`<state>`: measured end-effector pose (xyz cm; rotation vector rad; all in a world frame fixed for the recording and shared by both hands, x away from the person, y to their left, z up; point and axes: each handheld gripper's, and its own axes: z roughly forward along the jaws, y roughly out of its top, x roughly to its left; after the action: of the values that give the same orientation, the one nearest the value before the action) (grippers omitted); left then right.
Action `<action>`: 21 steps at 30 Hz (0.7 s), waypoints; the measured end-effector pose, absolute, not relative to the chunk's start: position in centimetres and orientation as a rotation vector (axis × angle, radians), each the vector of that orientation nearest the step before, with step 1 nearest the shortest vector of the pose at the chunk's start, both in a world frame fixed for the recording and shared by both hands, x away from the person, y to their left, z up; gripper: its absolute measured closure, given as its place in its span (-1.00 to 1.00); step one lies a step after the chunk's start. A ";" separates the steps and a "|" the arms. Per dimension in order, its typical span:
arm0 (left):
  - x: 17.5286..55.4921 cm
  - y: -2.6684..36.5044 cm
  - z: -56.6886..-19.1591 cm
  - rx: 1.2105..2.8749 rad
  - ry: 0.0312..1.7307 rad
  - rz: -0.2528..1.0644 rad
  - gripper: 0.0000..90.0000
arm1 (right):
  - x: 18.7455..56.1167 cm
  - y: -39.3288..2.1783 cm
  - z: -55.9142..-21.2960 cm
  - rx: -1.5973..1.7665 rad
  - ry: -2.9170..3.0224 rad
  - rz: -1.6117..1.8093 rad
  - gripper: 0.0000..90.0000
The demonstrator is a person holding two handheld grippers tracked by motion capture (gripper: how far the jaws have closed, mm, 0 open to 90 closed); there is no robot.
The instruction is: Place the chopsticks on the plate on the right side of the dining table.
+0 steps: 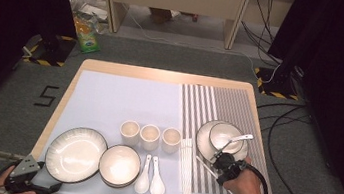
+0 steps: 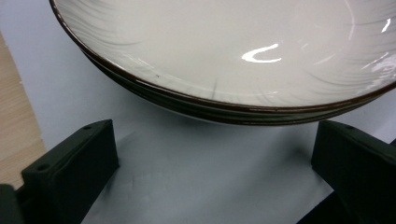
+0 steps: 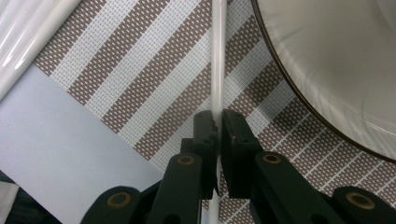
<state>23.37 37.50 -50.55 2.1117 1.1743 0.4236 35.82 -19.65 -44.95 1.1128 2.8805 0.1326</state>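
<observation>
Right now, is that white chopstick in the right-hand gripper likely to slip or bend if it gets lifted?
The chopstick looks glossy and thin, so it may slide or pivot between the right gripper fingers, which pinch it at a single spot. It runs dead straight over the striped mat, so it is probably stiff. Being round, it would likely roll if dropped.

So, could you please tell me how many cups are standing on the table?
3. All stand in one row on the pale mat, behind the two spoons: the left cup, the middle cup and the right cup, next to the striped mat. None looks hidden.
</observation>
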 end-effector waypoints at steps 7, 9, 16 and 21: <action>23.4 37.5 -50.5 2.115 1.174 0.421 -1.00 | 36.0 -19.2 -45.0 1.093 2.884 0.075 0.88; 23.4 37.5 -50.6 2.113 1.173 0.428 -1.00 | 36.1 -18.9 -45.0 1.085 2.886 0.049 0.88; 23.4 37.5 -50.5 2.113 1.171 0.423 -1.00 | 35.8 -19.3 -44.9 1.070 2.880 0.104 0.88; 23.4 37.5 -50.5 2.113 1.172 0.424 -1.00 | 35.5 -19.5 -43.8 1.061 2.868 0.208 0.89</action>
<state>23.37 37.53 -50.55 2.1129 1.1717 0.4235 35.48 -19.52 -43.81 1.0612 2.8677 0.2075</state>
